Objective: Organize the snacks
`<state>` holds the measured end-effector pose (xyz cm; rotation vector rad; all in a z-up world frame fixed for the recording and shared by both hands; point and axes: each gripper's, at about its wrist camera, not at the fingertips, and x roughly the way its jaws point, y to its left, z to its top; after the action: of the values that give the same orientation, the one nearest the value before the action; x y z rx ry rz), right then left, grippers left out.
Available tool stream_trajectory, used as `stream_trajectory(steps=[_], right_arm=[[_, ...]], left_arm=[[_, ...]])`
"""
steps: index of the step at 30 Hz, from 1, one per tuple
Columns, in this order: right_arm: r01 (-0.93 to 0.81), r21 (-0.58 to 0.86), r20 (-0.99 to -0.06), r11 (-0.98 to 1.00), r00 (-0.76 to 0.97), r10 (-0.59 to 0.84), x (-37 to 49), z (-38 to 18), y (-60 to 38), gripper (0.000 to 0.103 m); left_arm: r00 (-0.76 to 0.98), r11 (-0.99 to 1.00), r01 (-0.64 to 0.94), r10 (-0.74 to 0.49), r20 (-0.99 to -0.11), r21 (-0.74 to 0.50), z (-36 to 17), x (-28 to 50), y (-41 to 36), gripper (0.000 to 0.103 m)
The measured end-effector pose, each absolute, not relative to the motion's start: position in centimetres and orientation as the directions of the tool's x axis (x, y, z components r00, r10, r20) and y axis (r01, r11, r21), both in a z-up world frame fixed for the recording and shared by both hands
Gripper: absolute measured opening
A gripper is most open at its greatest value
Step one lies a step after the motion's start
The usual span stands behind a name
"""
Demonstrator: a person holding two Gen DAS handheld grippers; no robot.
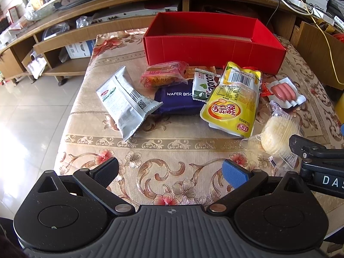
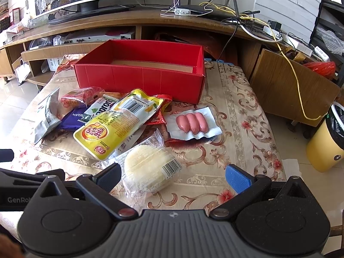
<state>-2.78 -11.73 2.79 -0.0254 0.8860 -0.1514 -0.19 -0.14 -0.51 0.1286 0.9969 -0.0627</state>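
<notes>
Left wrist view: left tool (image 1: 169, 171) spread fully wide above the floral tabletop (image 1: 172, 146), nothing between the pads, nothing gripped. Beyond it lay a heap of snacks: silver packet (image 1: 124, 103) at far left, purple wafer biscuit pack (image 1: 178, 103) under its edge, red meat-floss cake pack (image 1: 163, 75) behind, green-and-white pack (image 1: 203, 86) tucked beside a yellow pouch (image 1: 232, 103). To the right, a sausage pack (image 1: 283, 92) and, nearer, a clear-wrapped pale round cake (image 1: 279, 133). Open red box (image 1: 215, 51) stood at the far side, just behind the heap, no snack visible inside. Part of the right tool (image 1: 318, 157) poked in at the right edge.

Right wrist view: right tool (image 2: 173, 177) likewise at full spread, gripping nothing, with the round cake (image 2: 148, 167) lying on the tabletop (image 2: 236, 107) ahead, just beside the left pad, contact unclear. Yellow pouch (image 2: 116, 124) left of centre, sausage pack (image 2: 193, 122) beyond, red box (image 2: 139, 77) farthest.
</notes>
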Motion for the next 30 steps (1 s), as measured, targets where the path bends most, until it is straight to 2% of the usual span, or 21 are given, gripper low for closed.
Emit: stream_trajectory(steps=[8,14,19,23,25,30], right_arm=[[0.138,-0.081,-0.771,0.987,0.619,-0.150,-2.5,3.0,-12.1,0.103],[0.163,-0.066,-0.775,0.984,0.613,-0.153,-1.9,3.2,-13.1,0.103],[0.210,-0.042,-0.784,0.977,0.599,-0.163,-1.0,3.4,-14.8,0.103],[0.240,-0.030,-0.791,0.970,0.588,-0.170,-0.6,3.4,-16.0,0.103],[0.247,-0.028,-0.793,0.969,0.585,-0.172,-0.5,3.3,-16.4,0.103],[0.259,-0.006,-0.802,0.966,0.576,-0.160,-0.5,3.2,-17.3,0.103]], left_arm=[[0.569,0.989,0.129,-0.019,-0.822,0.066,-0.4,0.3,-0.4,0.103],[0.573,0.979,0.167,0.002,-0.819,0.119,-0.2,1.3,-1.5,0.103],[0.564,0.970,0.234,-0.076,-0.822,0.070,-0.3,2.6,-2.7,0.103],[0.576,0.951,0.294,-0.098,-0.812,0.093,-0.5,3.9,-4.2,0.103],[0.569,0.944,0.321,-0.128,-0.812,0.076,-0.6,4.5,-4.8,0.101],[0.531,0.940,0.340,-0.156,-0.833,0.041,-1.1,7.0,-5.8,0.086]])
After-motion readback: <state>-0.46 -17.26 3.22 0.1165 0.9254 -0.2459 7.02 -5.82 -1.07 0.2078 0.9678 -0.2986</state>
